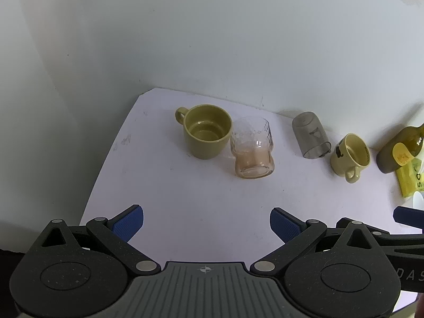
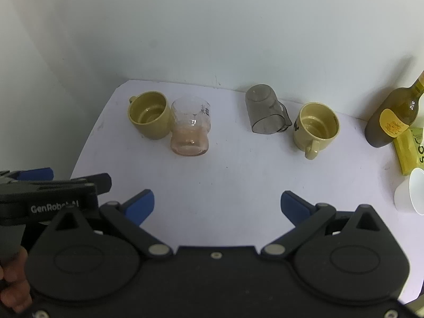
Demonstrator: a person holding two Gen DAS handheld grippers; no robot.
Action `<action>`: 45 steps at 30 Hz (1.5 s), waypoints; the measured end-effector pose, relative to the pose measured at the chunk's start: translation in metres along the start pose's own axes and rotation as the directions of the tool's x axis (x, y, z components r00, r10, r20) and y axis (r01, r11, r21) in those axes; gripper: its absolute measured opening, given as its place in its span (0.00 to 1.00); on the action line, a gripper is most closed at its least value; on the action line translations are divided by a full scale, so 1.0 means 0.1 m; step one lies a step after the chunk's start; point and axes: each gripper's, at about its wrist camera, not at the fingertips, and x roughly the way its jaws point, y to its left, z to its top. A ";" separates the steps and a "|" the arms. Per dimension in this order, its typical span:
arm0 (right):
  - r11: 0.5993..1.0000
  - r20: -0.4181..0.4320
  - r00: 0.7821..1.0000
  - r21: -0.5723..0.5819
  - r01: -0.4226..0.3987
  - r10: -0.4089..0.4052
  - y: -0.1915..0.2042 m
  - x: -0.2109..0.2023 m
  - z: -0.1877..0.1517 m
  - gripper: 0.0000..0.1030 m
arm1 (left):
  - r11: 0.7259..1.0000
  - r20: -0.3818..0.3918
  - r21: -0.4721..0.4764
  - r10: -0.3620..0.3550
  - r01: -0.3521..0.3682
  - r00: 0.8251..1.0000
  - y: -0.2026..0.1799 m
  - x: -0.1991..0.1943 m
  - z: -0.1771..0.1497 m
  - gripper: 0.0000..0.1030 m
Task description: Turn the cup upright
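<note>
waiting wide open and holding nothing, the right gripper (image 2: pixel 216 206) and left gripper (image 1: pixel 206 225) are facing the gray cup (image 2: pixel 266 114), which is lying upside down just left of the pale mug (image 2: pixel 316 127), nearer the right gripper.

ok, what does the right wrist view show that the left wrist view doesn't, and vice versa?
Right wrist only: the person's hand holding the left gripper's body, and a white cup mostly in frame. Left wrist only: its own open left gripper. Both: green mug, upright clear glass, upside-down smoky cup, yellow mug, bottle.
</note>
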 end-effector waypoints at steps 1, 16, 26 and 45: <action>1.000 0.000 1.000 0.000 0.001 -0.001 0.01 0.00 0.00 1.00 | 1.000 0.000 -0.002 -0.002 0.002 1.000 0.00 0.00 0.00 1.00; 1.000 0.019 1.000 -0.024 0.002 -0.002 0.15 -0.05 0.03 1.00 | 1.000 0.034 -0.020 0.003 -0.002 0.999 0.08 -0.02 0.03 1.00; 0.999 0.101 0.995 -0.038 0.010 -0.007 0.21 -0.22 0.07 1.00 | 1.000 0.104 -0.008 -0.006 0.007 0.995 0.13 -0.20 0.07 1.00; 0.998 0.106 0.993 -0.013 0.055 -0.053 0.07 -0.28 0.01 1.00 | 0.999 0.090 0.038 -0.037 0.033 0.995 -0.01 -0.19 0.06 1.00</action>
